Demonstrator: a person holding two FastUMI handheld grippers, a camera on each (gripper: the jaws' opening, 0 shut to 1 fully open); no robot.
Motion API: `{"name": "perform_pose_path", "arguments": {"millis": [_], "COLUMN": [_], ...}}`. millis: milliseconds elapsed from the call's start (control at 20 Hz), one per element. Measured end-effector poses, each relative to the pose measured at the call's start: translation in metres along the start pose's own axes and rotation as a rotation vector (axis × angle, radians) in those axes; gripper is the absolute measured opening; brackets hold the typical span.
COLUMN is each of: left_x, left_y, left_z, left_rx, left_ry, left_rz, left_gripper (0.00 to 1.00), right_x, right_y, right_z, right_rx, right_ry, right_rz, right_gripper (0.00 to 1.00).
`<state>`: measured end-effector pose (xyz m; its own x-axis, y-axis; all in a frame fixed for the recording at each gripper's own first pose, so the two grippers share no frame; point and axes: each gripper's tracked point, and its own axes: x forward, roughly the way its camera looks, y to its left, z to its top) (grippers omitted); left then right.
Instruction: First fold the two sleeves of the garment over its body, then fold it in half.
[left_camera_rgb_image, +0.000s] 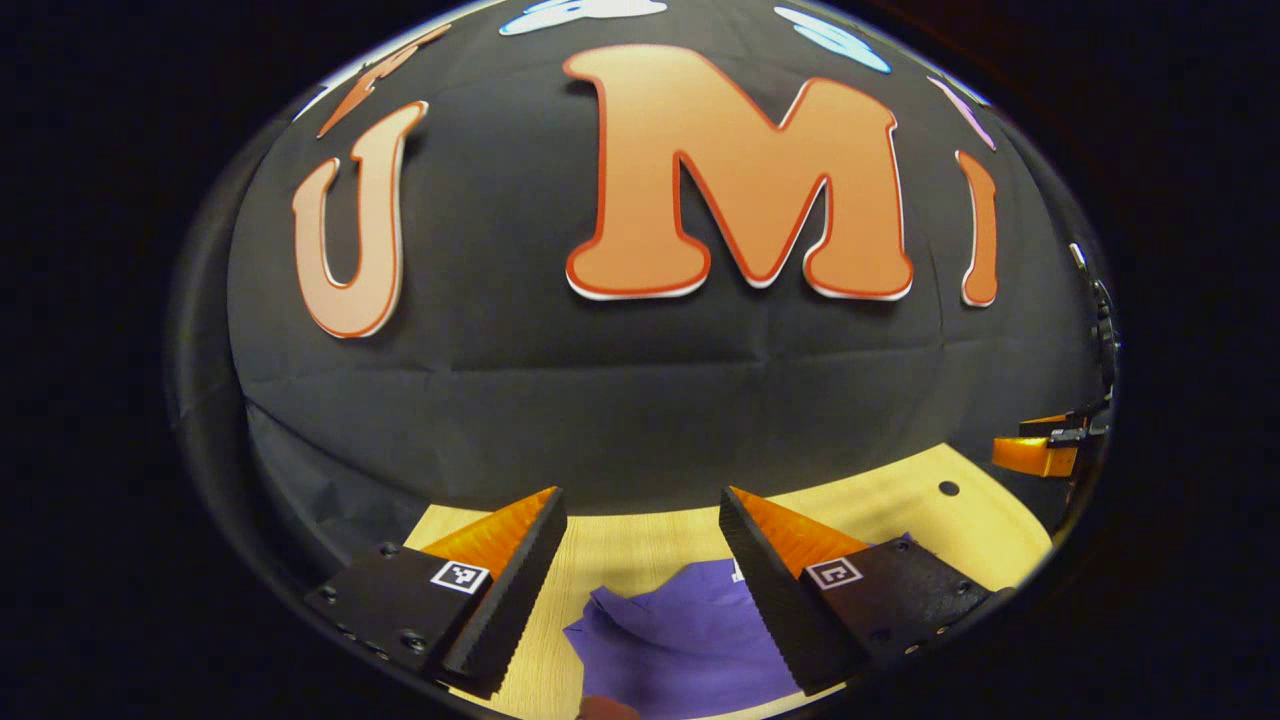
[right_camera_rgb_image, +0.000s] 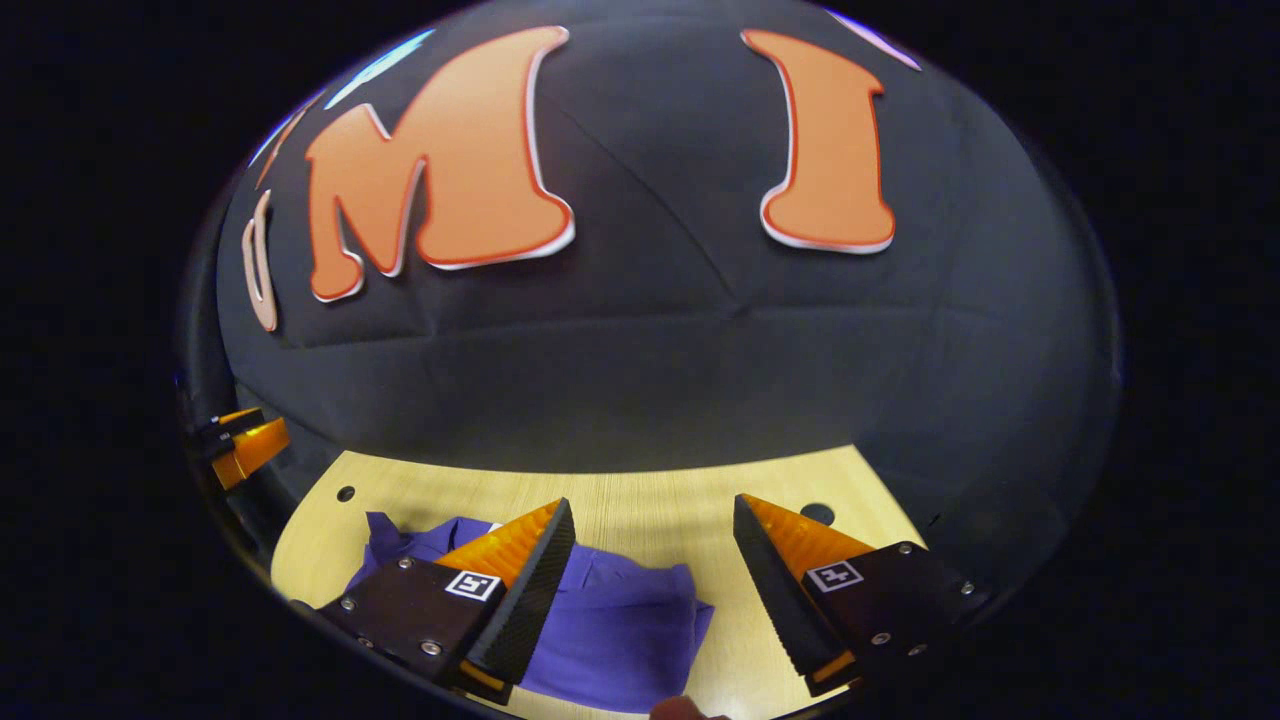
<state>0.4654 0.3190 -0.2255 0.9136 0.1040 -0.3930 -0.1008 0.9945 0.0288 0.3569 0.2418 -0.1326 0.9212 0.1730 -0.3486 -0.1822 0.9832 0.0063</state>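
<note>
Through the left gripper view, the left gripper (left_camera_rgb_image: 640, 560) hangs above the table (left_camera_rgb_image: 640, 545) with its 2 fingers spread and empty, the purple garment (left_camera_rgb_image: 690, 630) rumpled below, likely poised to reach a sleeve. From the right gripper view, the right gripper (right_camera_rgb_image: 650, 570) is equally wide and empty; the garment (right_camera_rgb_image: 620, 625) lies under its left finger, with more bare table to the right.
</note>
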Motion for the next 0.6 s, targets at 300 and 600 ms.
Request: {"name": "perform_pose_path", "arguments": {"millis": [300,600], "left_x": [-0.062,-0.122], "left_y": [-0.005,-0.002], "left_z": [0.032,0.032], "left_rx": [-0.037,-0.061], "left_ry": [-0.119,-0.188], "left_rz": [-0.049,-0.077], "left_gripper": [0.99,0.99], "right_x": [-0.069,-0.131], "right_y": [0.027,0.047], "right_z": [0.019,0.03], "right_rx": [-0.002,-0.056], "right_ry": [-0.116,-0.241], "right_rz": [-0.031,-0.087], "right_gripper": [0.95,0.94]}}
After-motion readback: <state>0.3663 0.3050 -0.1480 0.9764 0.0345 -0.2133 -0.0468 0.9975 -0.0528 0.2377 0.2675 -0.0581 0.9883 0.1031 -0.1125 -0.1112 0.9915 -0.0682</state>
